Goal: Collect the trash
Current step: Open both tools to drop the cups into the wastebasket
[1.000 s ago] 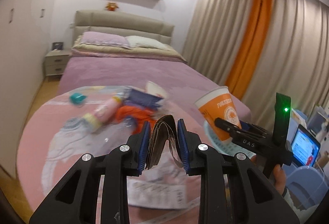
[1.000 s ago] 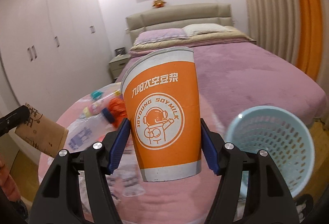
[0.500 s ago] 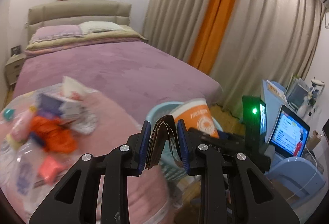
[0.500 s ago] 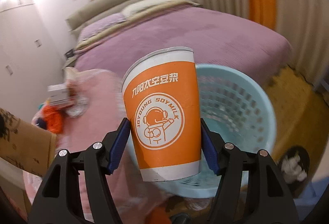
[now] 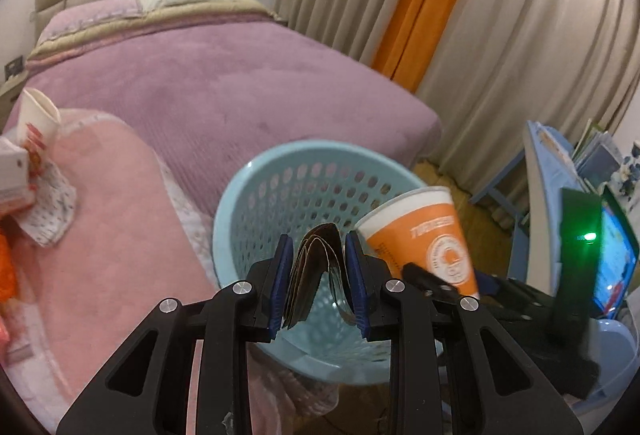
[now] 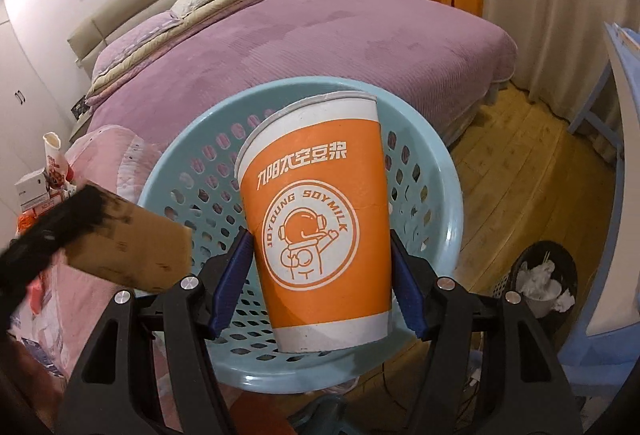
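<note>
- Evidently, both tongs hung over the blue basket [image 6: 448, 203] for dropping: right tongs [image 6: 320, 275] clamped the orange cup [image 6: 316, 231].
- Left tongs [image 5: 318, 275], at nine o'clock, pinched folded cardboard [image 5: 316, 271].

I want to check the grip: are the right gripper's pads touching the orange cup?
Touching. In the right wrist view both blue pads press against the sides of the orange cup.

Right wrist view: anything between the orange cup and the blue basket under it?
No. In the right wrist view the orange cup, clamped in the right gripper, hangs over the blue basket; only open air and the basket's perforated inside show between them.
</note>
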`<action>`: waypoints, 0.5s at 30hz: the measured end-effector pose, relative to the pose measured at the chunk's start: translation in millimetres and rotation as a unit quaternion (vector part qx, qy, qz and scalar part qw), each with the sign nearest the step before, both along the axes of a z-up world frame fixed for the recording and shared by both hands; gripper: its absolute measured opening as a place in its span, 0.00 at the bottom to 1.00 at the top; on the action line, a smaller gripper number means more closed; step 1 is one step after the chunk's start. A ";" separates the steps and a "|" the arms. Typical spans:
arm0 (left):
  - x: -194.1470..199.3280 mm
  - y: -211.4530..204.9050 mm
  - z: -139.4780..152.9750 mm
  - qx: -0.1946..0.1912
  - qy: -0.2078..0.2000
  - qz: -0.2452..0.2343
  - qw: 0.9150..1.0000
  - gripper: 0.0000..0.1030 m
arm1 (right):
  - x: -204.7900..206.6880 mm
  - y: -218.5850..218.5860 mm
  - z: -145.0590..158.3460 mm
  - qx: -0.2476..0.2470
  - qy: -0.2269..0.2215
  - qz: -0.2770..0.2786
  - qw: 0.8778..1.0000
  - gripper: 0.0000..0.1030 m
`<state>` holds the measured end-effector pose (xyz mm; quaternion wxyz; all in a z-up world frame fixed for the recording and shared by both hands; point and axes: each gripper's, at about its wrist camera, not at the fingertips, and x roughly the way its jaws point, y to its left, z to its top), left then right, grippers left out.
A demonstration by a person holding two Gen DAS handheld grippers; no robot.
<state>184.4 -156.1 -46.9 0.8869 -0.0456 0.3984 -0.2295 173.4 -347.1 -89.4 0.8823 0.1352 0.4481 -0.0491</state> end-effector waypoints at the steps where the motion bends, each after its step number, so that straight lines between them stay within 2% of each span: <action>1: 1.9 -2.6 -4.3 0.000 0.005 0.001 1.000 0.31 | -0.9 -2.0 -1.5 0.001 0.002 0.000 1.000 0.61; 5: 4.7 -4.9 -13.6 0.001 0.018 0.005 1.000 0.40 | 2.2 2.7 -3.6 0.001 0.009 0.003 1.000 0.61; 7: 4.4 -1.8 -15.4 -0.003 0.024 0.005 1.000 0.50 | 3.3 4.7 -4.0 0.003 0.012 0.004 1.000 0.62; 9: 2.1 1.7 -11.8 -0.006 0.022 0.007 1.000 0.51 | 3.7 5.2 -4.6 0.008 0.013 0.004 1.000 0.62; 13: -7.0 8.3 -3.3 -0.015 0.012 0.009 1.000 0.62 | 3.8 6.7 -1.6 0.013 0.011 0.005 1.000 0.63; 15: -12.5 11.8 2.4 -0.020 0.003 0.010 1.000 0.63 | 1.9 8.1 1.8 0.016 0.005 0.007 1.000 0.65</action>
